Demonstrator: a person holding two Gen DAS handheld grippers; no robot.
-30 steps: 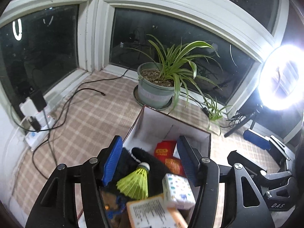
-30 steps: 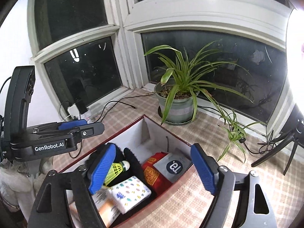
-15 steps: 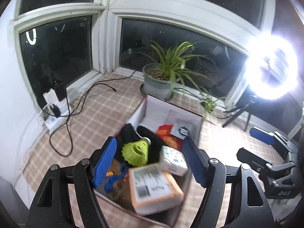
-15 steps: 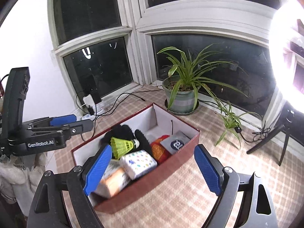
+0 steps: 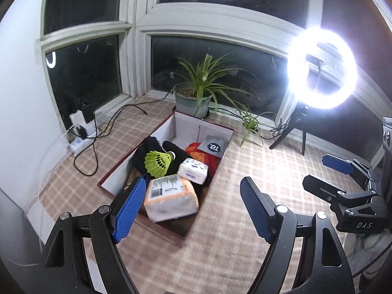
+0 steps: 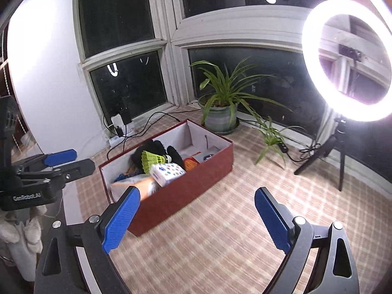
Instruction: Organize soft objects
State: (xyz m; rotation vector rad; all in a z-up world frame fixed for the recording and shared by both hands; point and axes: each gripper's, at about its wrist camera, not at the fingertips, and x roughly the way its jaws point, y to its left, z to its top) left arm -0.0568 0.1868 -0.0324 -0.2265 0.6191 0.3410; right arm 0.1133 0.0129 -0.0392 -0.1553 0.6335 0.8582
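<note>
The red box [image 5: 169, 127] of soft things lies open-topped on the checked mat [image 5: 245, 171], and everything here is placed from it. The left gripper [image 5: 193, 203] hangs above the box's near corner, jaws spread wide and holding nothing; its left blue pad overlaps the box's near end, its right pad is over bare mat. The right gripper [image 6: 196, 218] is equally wide and empty, off the box's long red side.

Inside, at the near end, sits an orange-and-white packet [image 5: 170, 199], then a white dotted pack [image 5: 193, 170] and a yellow shuttlecock [image 5: 158, 163] on black fabric [image 5: 149, 147]; red cloth [image 5: 198, 155] and a grey pouch [image 5: 213, 146] lie toward the far end, where white floor shows.

Beyond the far wall stands a potted plant [image 5: 196, 98], just apart. Cables [image 5: 103, 134] and a power strip [image 5: 80, 142] lie off the box's left side, a ring light [image 5: 321, 69] off its right.

The left view looks down into the contents; the right view shows the outer red wall [image 6: 186, 191], which hides the pouch
</note>
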